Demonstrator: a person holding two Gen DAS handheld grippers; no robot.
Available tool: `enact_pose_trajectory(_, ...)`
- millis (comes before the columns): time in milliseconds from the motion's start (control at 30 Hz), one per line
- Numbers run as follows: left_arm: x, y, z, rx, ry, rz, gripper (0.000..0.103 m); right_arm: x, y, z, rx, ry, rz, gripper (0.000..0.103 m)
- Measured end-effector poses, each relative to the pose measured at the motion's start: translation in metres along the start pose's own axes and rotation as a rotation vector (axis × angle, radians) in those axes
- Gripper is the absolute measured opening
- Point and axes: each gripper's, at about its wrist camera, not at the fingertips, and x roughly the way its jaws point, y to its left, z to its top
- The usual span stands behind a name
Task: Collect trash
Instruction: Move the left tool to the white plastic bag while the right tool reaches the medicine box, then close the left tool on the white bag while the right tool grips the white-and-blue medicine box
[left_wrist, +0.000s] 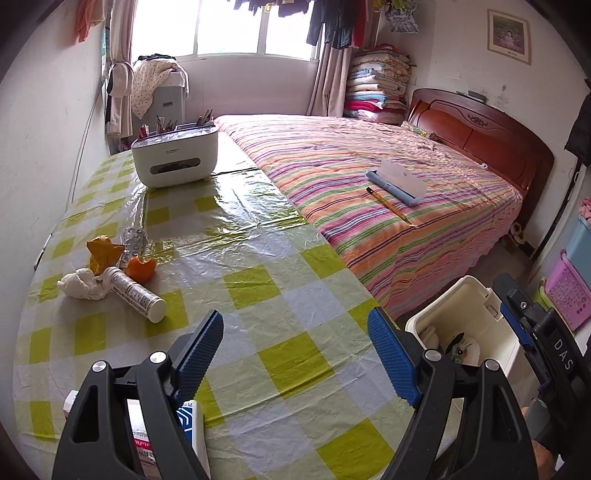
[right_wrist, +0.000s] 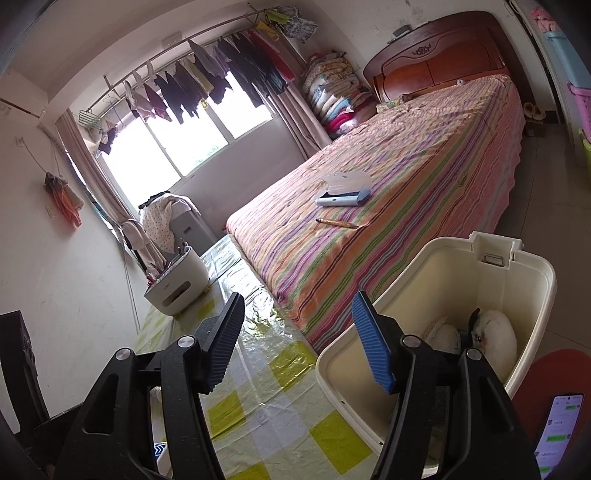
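On the checked table (left_wrist: 258, 295), trash lies at the left: a crumpled white tissue (left_wrist: 83, 284), a white tube (left_wrist: 138, 295), an orange peel (left_wrist: 140, 268), a yellow-brown wrapper (left_wrist: 103, 253) and a blister pack (left_wrist: 133, 240). A cream bin (left_wrist: 476, 321) stands off the table's right edge, with white tissue and dark scraps inside (right_wrist: 491, 334). My left gripper (left_wrist: 295, 354) is open and empty above the table's near part. My right gripper (right_wrist: 299, 343) is open and empty over the table edge beside the bin (right_wrist: 424, 288); it also shows in the left wrist view (left_wrist: 524, 317).
A white organiser box (left_wrist: 173, 158) with pens stands at the table's far end. A carton (left_wrist: 184, 435) lies under my left gripper. A striped bed (left_wrist: 388, 192) holds a pencil case and a pencil. A phone (right_wrist: 561, 432) shows at the lower right. Plastic baskets (left_wrist: 569, 291) stand at the right.
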Motion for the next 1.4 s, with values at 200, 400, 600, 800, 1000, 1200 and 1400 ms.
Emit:
enact_pose_trajectory(200, -0.008, 0.029, -0.001, -0.041, -0.002, 0.032, 0.078, 0.009, 0.023, -0.016, -0.054, 0.064, 0.055, 0.063)
enact_pose_trajectory(400, -0.022, 0.070, -0.002, -0.112, -0.011, 0.053, 0.078, 0.015, 0.054, -0.034, -0.134, 0.136, 0.172, 0.064)
enact_pose_trajectory(600, -0.027, 0.129, -0.004, -0.225, -0.007, 0.104, 0.078, 0.021, 0.102, -0.066, -0.301, 0.271, 0.365, 0.071)
enact_pose_trajectory(800, -0.011, 0.196, -0.011, -0.378, 0.069, 0.135, 0.078, 0.016, 0.145, -0.096, -0.467, 0.377, 0.544, 0.075)
enact_pose_trajectory(1000, 0.007, 0.231, -0.015, -0.505, 0.113, 0.156, 0.078, 0.009, 0.169, -0.114, -0.565, 0.436, 0.665, 0.077)
enact_pose_trajectory(1200, 0.023, 0.243, -0.011, -0.606, 0.128, 0.143, 0.078, 0.001, 0.185, -0.126, -0.629, 0.488, 0.774, 0.077)
enact_pose_trajectory(1400, 0.039, 0.253, 0.001, -0.662, 0.136, 0.154, 0.078, 0.008, 0.208, -0.146, -0.749, 0.595, 0.857, 0.077)
